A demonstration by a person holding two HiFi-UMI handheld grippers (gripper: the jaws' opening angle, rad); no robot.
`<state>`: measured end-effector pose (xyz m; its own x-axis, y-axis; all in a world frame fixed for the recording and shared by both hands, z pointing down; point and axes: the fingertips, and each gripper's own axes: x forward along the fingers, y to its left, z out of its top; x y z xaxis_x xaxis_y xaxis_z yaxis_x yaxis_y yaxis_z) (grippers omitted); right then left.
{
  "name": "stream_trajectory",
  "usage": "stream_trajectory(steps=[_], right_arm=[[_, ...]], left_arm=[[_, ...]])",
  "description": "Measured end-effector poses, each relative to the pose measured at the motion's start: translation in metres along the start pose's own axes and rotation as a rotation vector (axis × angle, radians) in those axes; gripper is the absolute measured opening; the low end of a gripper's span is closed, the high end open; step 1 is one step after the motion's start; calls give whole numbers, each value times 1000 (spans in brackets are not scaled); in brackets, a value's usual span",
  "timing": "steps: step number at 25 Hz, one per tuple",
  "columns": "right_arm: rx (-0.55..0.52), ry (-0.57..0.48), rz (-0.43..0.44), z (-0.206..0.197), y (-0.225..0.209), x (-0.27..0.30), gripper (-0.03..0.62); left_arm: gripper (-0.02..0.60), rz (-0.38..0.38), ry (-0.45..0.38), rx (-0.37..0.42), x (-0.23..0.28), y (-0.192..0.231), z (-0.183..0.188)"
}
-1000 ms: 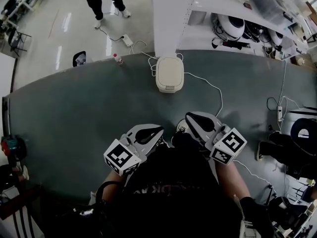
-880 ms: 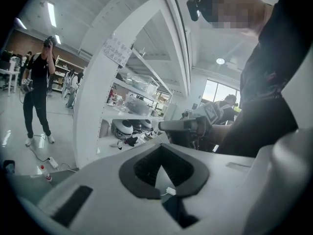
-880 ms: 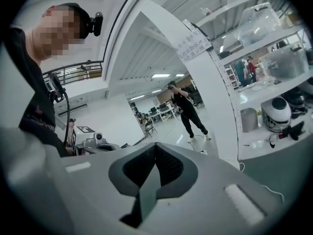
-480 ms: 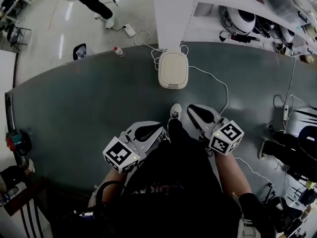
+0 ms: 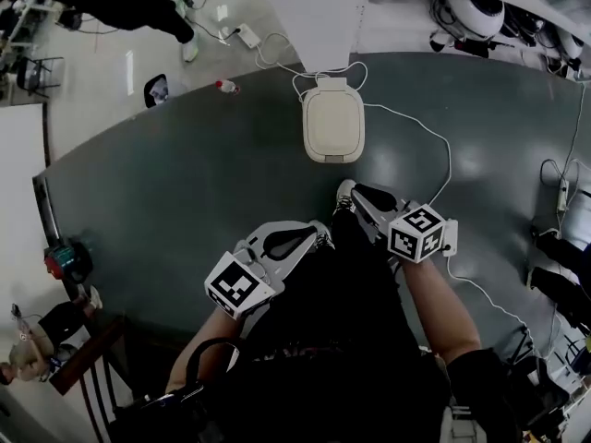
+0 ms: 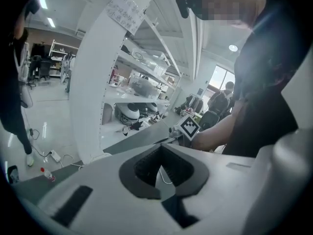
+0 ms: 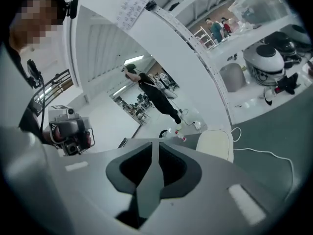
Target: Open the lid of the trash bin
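Both left gripper (image 5: pixel 316 236) and right gripper (image 5: pixel 360 195) carry square-patterned markers (image 5: pixel 238 287).

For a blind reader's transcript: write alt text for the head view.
A cream trash bin, lid shut, stands on a grey floor ahead of a person holding two grippers. The left gripper and right gripper hang well short of it, the right one's jaws opening, empty.

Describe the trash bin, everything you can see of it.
The trash bin is cream-white and looks like smooth plastic. From above it is a rounded rectangle. Its lid is down, with a small tab at the near edge. It stands upright on the dark grey floor, just in front of a white pillar. A white cable loops by its far side and trails off right. Nothing rests on it.
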<state>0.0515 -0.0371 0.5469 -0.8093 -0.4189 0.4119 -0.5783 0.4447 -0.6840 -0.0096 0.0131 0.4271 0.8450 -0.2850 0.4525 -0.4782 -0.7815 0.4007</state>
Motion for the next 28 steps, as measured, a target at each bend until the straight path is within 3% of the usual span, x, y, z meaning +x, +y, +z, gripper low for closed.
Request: stream_trajectory(steps=[6, 15, 23, 28], right_arm=[[130, 42, -46, -22, -62, 20, 67], [261, 12, -223, -57, -143, 50, 78], [476, -18, -360, -118, -174, 89, 84], [635, -16, -424, -177, -196, 126, 101]], left_arm=[[5, -34, 75, -15, 36, 27, 5], [5, -168, 187, -9, 72, 51, -10], [5, -294, 276, -6, 58, 64, -49], [5, -305, 303, 13, 47, 83, -85]])
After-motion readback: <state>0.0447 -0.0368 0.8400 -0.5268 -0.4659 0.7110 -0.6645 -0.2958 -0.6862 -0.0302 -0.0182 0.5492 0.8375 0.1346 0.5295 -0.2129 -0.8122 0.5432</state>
